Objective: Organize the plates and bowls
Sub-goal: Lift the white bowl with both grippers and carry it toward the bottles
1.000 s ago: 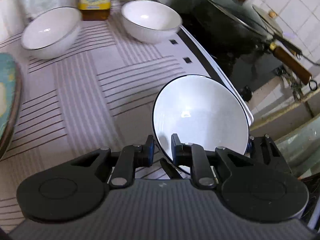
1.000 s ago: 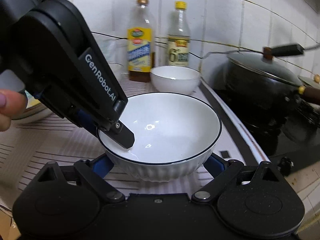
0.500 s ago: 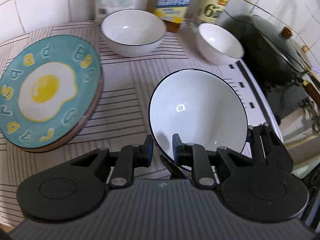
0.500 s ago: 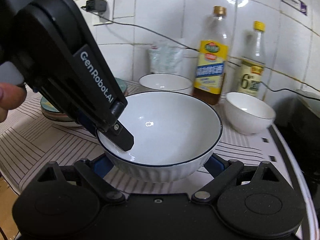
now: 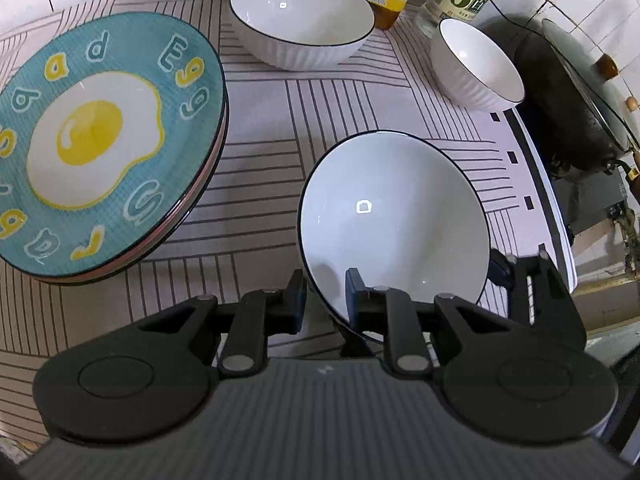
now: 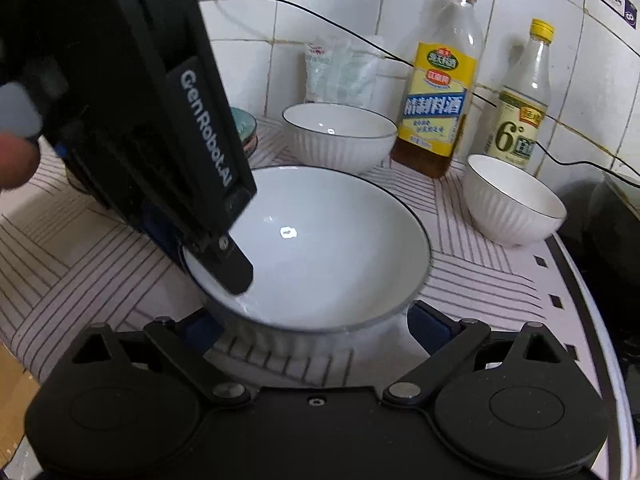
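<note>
Wide white bowl [image 5: 394, 220] with a dark rim, held above the striped table [image 5: 360, 96], tilted. Left tongs [image 5: 325, 294] are clenched on its near-left rim, one finger inside the bowl, one outside. Right tongs [image 6: 312, 320] are spread wide, a blue-padded finger on either side of the bowl's ribbed underside; whether the pads touch it cannot be told.

Since half a second ago the bowl has kept its grip but travelled left and farther in: the second wide bowl [image 5: 302, 16] at the far edge now looms closer, and the egg-print plate stack [image 5: 100, 140] fills more of the left view. A second ago the stack was only a sliver at the left edge.

Small white bowl [image 5: 478, 66] stands far right on the table, just in front of the vinegar bottle [image 6: 520, 96]. Cooking-wine bottle [image 6: 438, 80] stands between the two far bowls. Lidded black wok [image 5: 576, 100] sits right, on the stove.
</note>
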{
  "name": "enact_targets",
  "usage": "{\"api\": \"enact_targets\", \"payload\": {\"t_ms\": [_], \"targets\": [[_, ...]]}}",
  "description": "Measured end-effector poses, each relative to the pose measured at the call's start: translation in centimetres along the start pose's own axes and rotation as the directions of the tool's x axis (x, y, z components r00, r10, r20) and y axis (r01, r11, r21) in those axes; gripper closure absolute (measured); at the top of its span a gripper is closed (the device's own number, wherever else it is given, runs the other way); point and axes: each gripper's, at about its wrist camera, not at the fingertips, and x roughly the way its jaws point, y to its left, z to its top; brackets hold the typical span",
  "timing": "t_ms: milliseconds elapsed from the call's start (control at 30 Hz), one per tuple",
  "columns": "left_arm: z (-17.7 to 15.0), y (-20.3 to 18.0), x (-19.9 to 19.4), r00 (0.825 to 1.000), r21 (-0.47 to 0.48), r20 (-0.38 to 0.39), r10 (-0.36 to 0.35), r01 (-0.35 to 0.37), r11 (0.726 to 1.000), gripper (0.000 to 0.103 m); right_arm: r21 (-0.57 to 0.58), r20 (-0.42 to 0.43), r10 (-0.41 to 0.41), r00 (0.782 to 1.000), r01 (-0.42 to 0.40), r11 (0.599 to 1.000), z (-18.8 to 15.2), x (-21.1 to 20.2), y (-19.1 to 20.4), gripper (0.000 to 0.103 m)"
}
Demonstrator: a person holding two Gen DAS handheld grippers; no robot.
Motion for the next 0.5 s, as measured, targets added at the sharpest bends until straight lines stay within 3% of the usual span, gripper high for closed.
{"api": "enact_targets", "payload": {"t_ms": [167, 500], "targets": [[0.4, 0.1, -0.6, 0.999, -0.018, -0.025, -0.026, 0.025, 1.0, 0.072, 0.04, -0.023, -0.001, 1.0, 0.002, 0.999, -0.8, -2.6, -1.2, 0.004], [1.0, -0.2, -3.6, 1.0, -0.002, 0.005, -0.021, 0.021, 1.0, 0.062, 0.259, -0.023, -0.005, 1.0, 0.011, 0.966, -0.3, -6.3, -6.6, 0.004]]}}
